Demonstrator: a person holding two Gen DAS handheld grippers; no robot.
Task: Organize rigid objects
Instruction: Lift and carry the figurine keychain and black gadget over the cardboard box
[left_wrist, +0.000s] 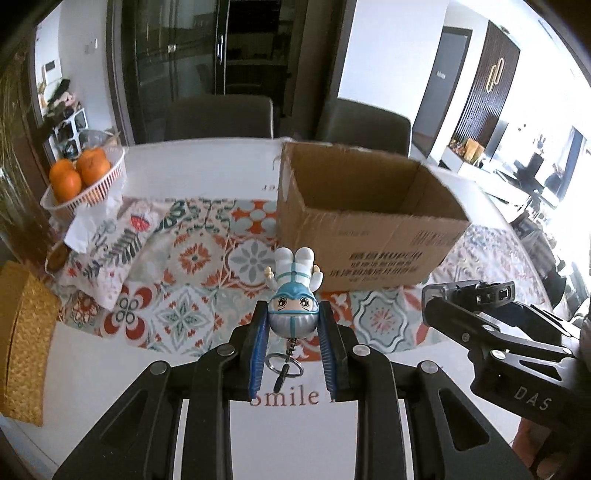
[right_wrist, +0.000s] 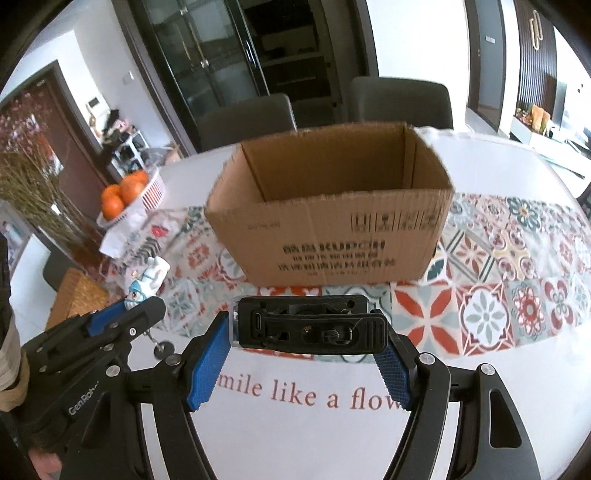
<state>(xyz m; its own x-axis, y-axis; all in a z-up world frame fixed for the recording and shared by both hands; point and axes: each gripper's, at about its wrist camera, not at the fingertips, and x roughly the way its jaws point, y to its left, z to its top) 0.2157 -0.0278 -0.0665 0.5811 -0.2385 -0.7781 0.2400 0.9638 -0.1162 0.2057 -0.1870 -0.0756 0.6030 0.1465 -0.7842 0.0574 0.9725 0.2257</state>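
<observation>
My left gripper (left_wrist: 293, 325) is shut on a small blue-and-white figurine keychain (left_wrist: 293, 295), gripped by its round head, feet pointing away; its key ring (left_wrist: 284, 363) hangs below. It also shows in the right wrist view (right_wrist: 146, 282). My right gripper (right_wrist: 306, 330) is shut on a black rectangular device (right_wrist: 308, 321), held above the table. An open, empty cardboard box (left_wrist: 365, 221) stands just beyond both grippers, and fills the middle of the right wrist view (right_wrist: 332, 221).
A patterned cloth (right_wrist: 498, 266) covers the white table (left_wrist: 207, 166). A white basket of oranges (left_wrist: 79, 177) stands at the far left, a woven yellow mat (left_wrist: 26, 339) at the left edge. Two chairs (left_wrist: 221, 118) stand behind the table.
</observation>
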